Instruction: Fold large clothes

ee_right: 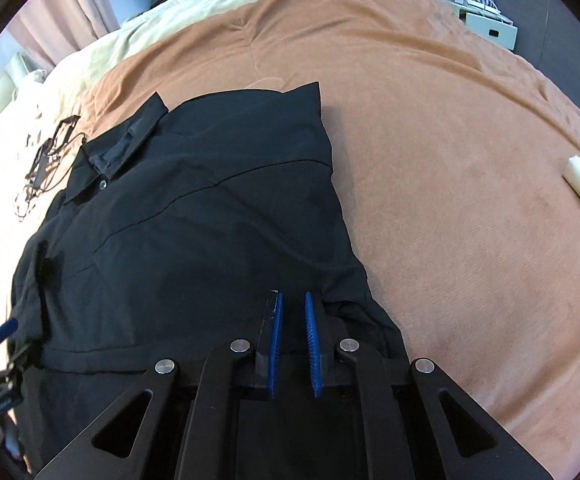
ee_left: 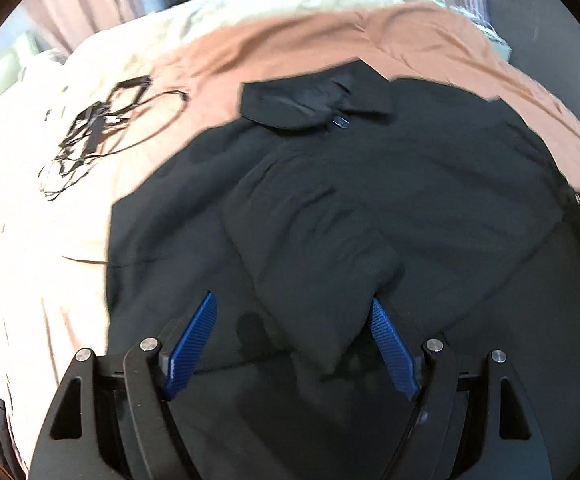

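Right wrist view: black shirt (ee_right: 194,208) lies lengthwise, collar (ee_right: 126,144) far.

The left gripper (ee_left: 291,306) pointed steeply downward, its blue fingers (ee_left: 194,344) spread wide apart. The right gripper (ee_right: 292,300) also tilted down, its blue pads (ee_right: 313,344) drawn close with a narrow gap between them.

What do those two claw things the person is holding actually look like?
Both look alike. The left gripper and right gripper each have a black frame of angled plates with triangular cut-outs, joined by round silver bolts. Two slim fingers carry ribbed bright-blue pads. No hands or sleeves show.
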Available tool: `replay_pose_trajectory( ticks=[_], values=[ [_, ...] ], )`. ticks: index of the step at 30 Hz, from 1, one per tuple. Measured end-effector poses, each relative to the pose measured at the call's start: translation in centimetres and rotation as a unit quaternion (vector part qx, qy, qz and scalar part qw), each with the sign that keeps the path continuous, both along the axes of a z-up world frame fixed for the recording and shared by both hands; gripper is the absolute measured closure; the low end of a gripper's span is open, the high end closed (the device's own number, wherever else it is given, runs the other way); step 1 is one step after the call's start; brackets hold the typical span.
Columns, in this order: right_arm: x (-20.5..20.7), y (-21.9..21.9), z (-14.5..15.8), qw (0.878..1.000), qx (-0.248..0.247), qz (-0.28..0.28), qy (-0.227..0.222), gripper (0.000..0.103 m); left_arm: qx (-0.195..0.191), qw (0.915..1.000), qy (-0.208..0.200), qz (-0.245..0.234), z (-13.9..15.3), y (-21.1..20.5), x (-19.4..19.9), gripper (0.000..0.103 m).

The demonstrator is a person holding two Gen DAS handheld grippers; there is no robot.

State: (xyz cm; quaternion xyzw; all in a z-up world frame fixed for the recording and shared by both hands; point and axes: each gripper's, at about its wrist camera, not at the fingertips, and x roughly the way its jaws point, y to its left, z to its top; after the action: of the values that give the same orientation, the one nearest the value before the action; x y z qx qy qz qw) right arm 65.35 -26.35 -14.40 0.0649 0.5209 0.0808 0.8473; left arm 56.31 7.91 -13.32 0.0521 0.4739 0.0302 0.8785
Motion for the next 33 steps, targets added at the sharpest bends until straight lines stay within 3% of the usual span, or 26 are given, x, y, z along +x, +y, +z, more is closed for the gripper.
replay_pose_trajectory(
  ticks=[5,8,11,14,17,19,21,25,26,27,29,31,33],
  values=[
    [-0.4,-0.3,0.1,1.000,0.007,0.007,0.001,0.091,0.016,0.9968,-0.006,0.078,1.1,5.5,-0.8,0.027],
    [-0.8,-0.4,0.6,1.000,0.011,0.009,0.000,0.091,-0.054,0.9932,-0.003,0.104,1.6,9.1,-1.9,0.028],
    [-1.4,-0.6,1.3,1.000,0.024,0.016,-0.006,0.091,-0.104,0.9872,-0.025,0.118,3.0,11.7,-3.4,0.028],
    [-2.1,-1.2,2.1,0.999,0.032,0.018,-0.013,0.091,-0.132,0.9859,-0.021,0.101,3.5,11.9,-3.7,0.028],
    [-3.0,-1.6,2.6,0.999,0.035,0.026,-0.019,0.086,-0.109,0.9889,0.009,0.100,2.6,10.9,-3.0,0.028],
    [-3.6,-1.8,3.0,0.998,0.035,0.035,-0.023,0.073,-0.120,0.9880,0.024,0.094,1.7,10.1,-2.1,0.028],
    [-4.4,-1.9,3.4,0.998,0.030,0.043,-0.033,0.067,-0.105,0.9889,0.045,0.095,0.4,9.5,-1.3,0.028],
    [-5.9,-2.8,3.8,0.998,0.022,0.048,-0.036,0.067,-0.114,0.9859,0.068,0.102,-1.5,9.2,-0.7,0.028],
    [-6.2,-3.1,3.9,0.998,0.022,0.047,-0.038,0.067,-0.114,0.9866,0.066,0.096,-1.5,8.9,-0.7,0.031],
    [-6.5,-3.5,4.0,0.998,0.023,0.047,-0.039,0.067,-0.111,0.9876,0.067,0.089,-1.5,8.7,-0.7,0.041],
    [-7.1,-4.3,4.1,0.998,0.023,0.044,-0.041,0.067,-0.087,0.9905,0.067,0.083,-1.4,8.0,-0.7,0.045],
    [-7.5,-4.8,4.1,0.998,0.019,0.040,-0.043,0.067,-0.073,0.9921,0.065,0.079,-1.1,7.9,-0.5,0.062],
    [-7.9,-5.3,4.2,0.998,0.020,0.036,-0.043,0.067,-0.066,0.9931,0.057,0.078,-0.6,8.3,-0.5,0.073]
  ],
)
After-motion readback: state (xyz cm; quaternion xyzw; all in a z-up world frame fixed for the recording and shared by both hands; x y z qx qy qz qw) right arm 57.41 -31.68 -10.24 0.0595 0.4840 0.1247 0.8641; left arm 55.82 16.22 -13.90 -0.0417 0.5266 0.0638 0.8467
